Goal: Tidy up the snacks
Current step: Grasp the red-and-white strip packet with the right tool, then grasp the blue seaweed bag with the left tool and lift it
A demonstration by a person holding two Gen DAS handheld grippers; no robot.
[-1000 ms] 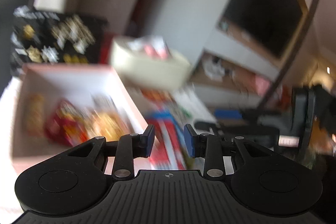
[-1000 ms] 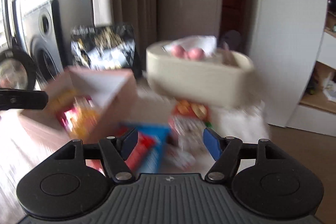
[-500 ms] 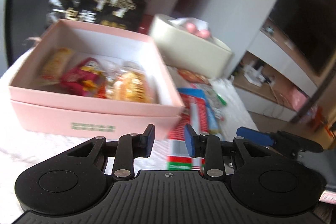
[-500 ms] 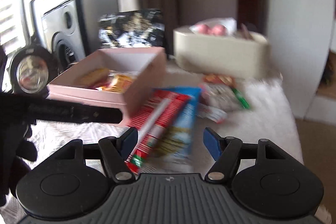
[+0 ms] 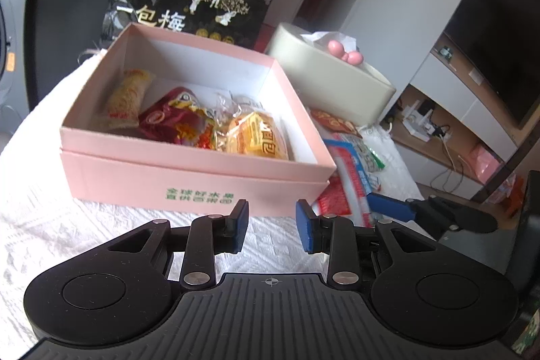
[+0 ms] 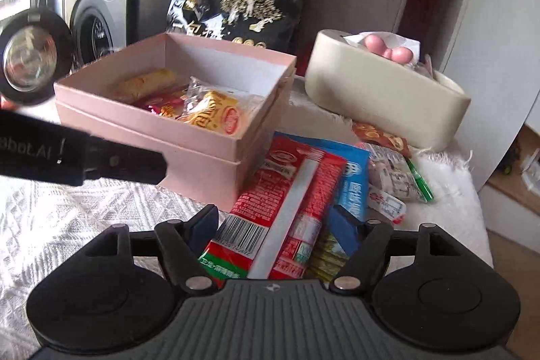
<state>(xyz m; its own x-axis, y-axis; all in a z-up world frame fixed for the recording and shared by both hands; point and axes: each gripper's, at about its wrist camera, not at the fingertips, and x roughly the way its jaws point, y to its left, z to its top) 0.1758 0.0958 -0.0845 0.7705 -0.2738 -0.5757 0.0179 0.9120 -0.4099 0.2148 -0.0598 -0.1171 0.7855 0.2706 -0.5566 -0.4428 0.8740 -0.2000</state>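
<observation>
A pink cardboard box (image 5: 189,177) sits open on the white textured cloth (image 5: 67,225) and serves as the landmark here. Inside it lie three wrapped snacks: a yellow noodle-like packet (image 5: 126,98) at the left, a red and gold packet (image 5: 172,120) in the middle, and a clear-wrapped yellow pastry (image 5: 258,137) at the right. Behind the box stands a black bag with gold tree print (image 5: 192,2). To the box's right rear is a cream oval container (image 6: 381,90) holding white tissue and pink rounded things (image 6: 388,48). Just right of the box, touching its corner, a red snack packet (image 6: 287,201) lies on a blue packet (image 6: 351,177), with small white sachets (image 6: 391,181) and a green-tipped one beyond them.

The left gripper (image 5: 271,221) hovers in front of the box, its jaws partly open with nothing between them. The right gripper (image 6: 280,228) straddles the red packet's near end; its jaws are closing, and the pads do not visibly press the packet yet.
</observation>
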